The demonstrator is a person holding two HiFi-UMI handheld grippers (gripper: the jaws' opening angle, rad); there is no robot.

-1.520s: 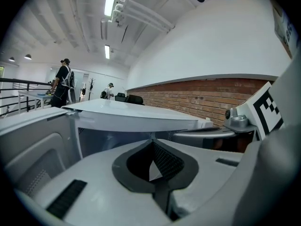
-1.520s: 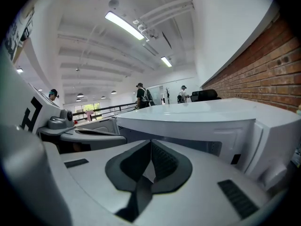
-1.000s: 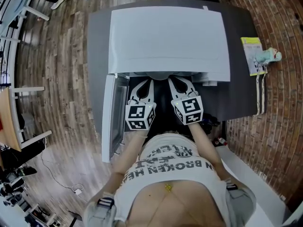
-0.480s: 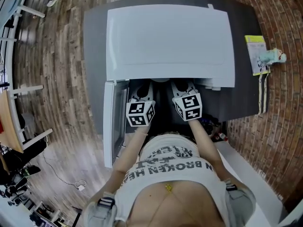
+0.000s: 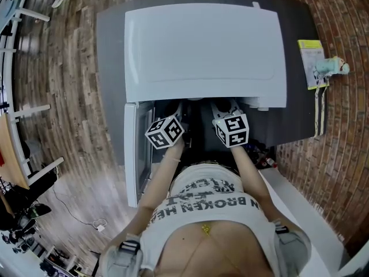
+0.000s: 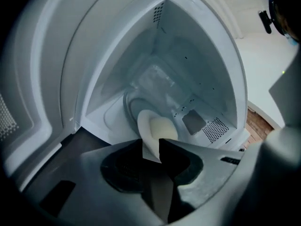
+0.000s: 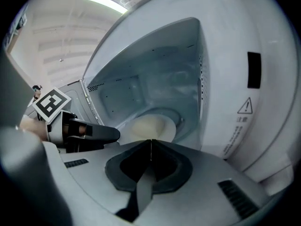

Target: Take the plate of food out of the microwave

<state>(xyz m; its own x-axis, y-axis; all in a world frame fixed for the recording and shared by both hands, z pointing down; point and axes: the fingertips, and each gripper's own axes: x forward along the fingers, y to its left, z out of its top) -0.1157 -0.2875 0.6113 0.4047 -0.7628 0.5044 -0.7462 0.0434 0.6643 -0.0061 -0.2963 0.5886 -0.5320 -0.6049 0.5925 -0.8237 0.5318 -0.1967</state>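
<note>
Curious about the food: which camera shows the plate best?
The left gripper view: plate and pale food face the camera. The right gripper view shows it half behind the jaws; the head view, not at all.

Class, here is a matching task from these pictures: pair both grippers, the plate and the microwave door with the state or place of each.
Things:
1 left gripper
2 right gripper
3 microwave door
4 plate

States:
A swung open
B jaws together, nothing between them
C inside the microwave
D closed on the plate's rim

Pairs: 1-D, 2-B, 3-A, 4-C
</note>
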